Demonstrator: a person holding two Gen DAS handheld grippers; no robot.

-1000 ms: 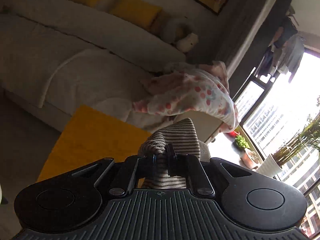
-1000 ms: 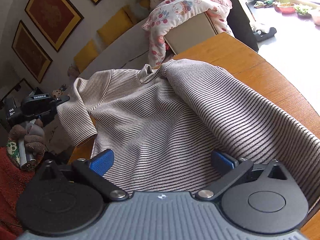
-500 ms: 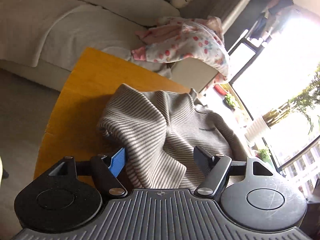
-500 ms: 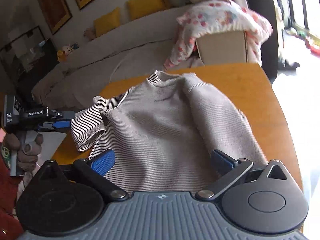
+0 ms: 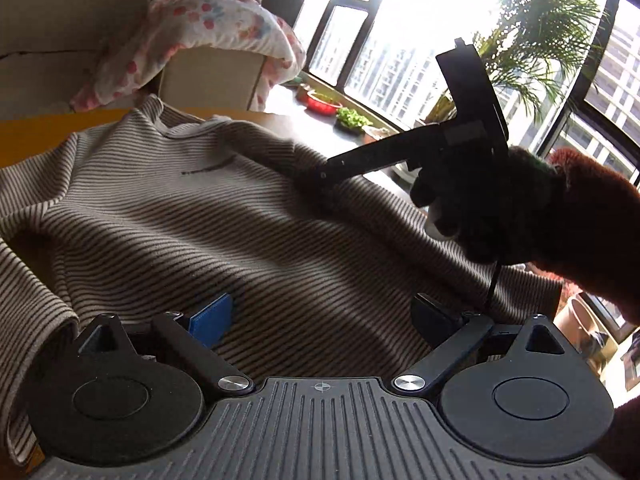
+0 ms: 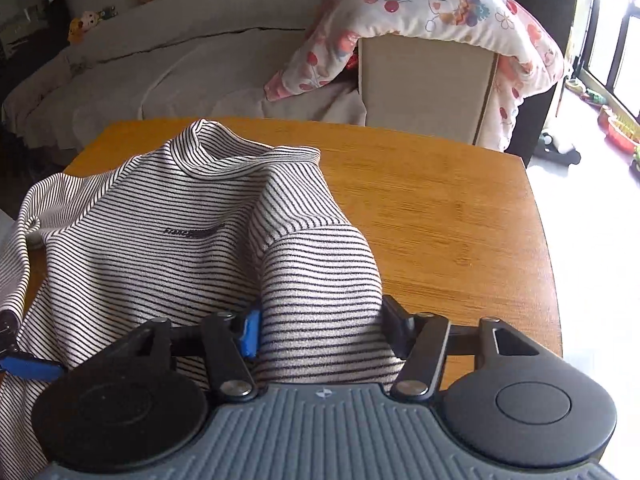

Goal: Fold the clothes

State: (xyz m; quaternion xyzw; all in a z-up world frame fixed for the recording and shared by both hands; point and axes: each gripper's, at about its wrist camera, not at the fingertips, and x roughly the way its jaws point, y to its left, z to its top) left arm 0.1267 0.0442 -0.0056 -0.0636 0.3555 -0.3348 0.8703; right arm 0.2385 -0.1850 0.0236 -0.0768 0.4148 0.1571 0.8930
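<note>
A black-and-white striped long-sleeve top (image 6: 168, 240) lies spread on the wooden table (image 6: 440, 216), collar toward the sofa; it also fills the left wrist view (image 5: 240, 232). My left gripper (image 5: 320, 316) is open and hovers over the top's lower body, holding nothing. My right gripper (image 6: 320, 332) is partly closed around a bunched fold of the top's right sleeve (image 6: 320, 272), the fingers either side of it. From the left wrist view the right gripper (image 5: 324, 176) reaches down onto the top's right shoulder.
A cardboard box (image 6: 424, 88) draped with a cherry-print blanket (image 6: 420, 4) stands behind the table. A grey sofa (image 6: 160, 60) runs along the back. Windows and potted plants (image 5: 532, 40) are to the right.
My left gripper let go of the sleeve it held, opened and swung over the top's body. My right gripper moved to the right sleeve and narrowed around a fold of it.
</note>
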